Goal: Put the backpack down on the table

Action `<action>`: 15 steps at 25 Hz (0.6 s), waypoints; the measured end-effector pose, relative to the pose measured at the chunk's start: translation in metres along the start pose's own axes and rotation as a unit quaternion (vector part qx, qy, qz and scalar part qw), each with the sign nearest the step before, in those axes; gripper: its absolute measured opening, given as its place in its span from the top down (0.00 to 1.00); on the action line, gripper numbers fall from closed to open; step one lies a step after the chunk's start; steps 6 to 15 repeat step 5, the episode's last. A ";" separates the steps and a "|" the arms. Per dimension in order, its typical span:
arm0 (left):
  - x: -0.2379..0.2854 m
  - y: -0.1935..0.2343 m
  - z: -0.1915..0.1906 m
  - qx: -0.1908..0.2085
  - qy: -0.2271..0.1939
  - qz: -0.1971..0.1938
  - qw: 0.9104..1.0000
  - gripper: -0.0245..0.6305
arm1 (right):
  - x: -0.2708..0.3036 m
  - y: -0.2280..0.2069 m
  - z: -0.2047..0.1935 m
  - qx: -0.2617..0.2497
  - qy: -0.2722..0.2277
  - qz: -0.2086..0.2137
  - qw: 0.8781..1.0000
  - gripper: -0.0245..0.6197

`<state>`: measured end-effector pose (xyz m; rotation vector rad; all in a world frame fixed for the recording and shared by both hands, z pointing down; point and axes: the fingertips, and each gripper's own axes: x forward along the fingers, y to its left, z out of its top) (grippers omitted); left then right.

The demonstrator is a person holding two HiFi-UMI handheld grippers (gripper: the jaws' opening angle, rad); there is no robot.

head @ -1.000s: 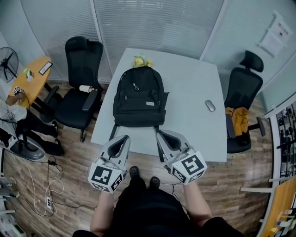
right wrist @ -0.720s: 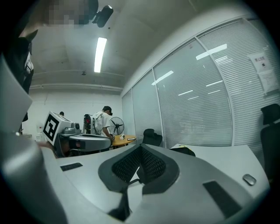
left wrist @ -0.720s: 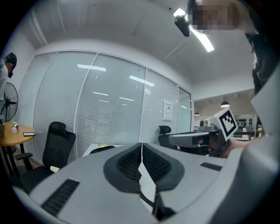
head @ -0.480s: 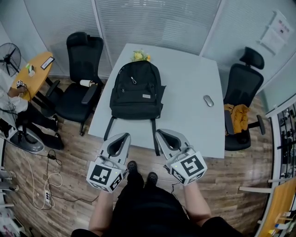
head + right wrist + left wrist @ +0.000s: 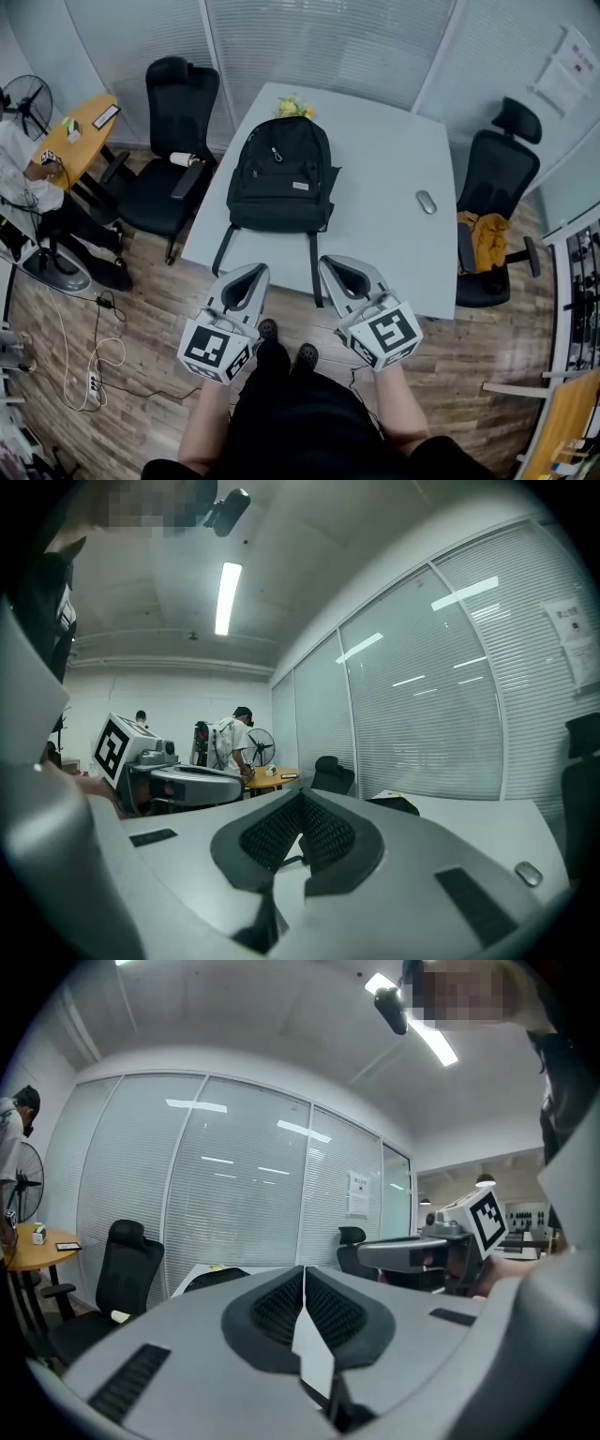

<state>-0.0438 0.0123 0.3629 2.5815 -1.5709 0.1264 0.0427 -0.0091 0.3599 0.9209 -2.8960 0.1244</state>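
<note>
Black backpack [image 5: 281, 176] lies flat on the white worktop [image 5: 394, 253], straps trailing over its near edge; placement appears complete. The left claw [image 5: 247, 277] and right claw [image 5: 337, 272], both pressed together and empty, hover short of that edge; only withdrawal seems left. Both gripper views show the backpack as a mere dark sliver.

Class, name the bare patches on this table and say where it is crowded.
Bare: the table between backpack and mouse, and the near corner in front of the mouse. Crowded: the left side, under the backpack, with flowers behind it.
</note>
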 end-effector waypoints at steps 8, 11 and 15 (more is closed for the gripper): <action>-0.003 -0.004 -0.001 -0.004 0.001 0.004 1.000 0.96 | -0.005 0.000 0.000 -0.002 0.002 0.000 1.000 0.95; -0.003 -0.004 -0.001 -0.004 0.001 0.004 1.000 0.96 | -0.005 0.000 0.000 -0.002 0.002 0.000 1.000 0.95; -0.003 -0.004 -0.001 -0.004 0.001 0.004 1.000 0.96 | -0.005 0.000 0.000 -0.002 0.002 0.000 1.000 0.95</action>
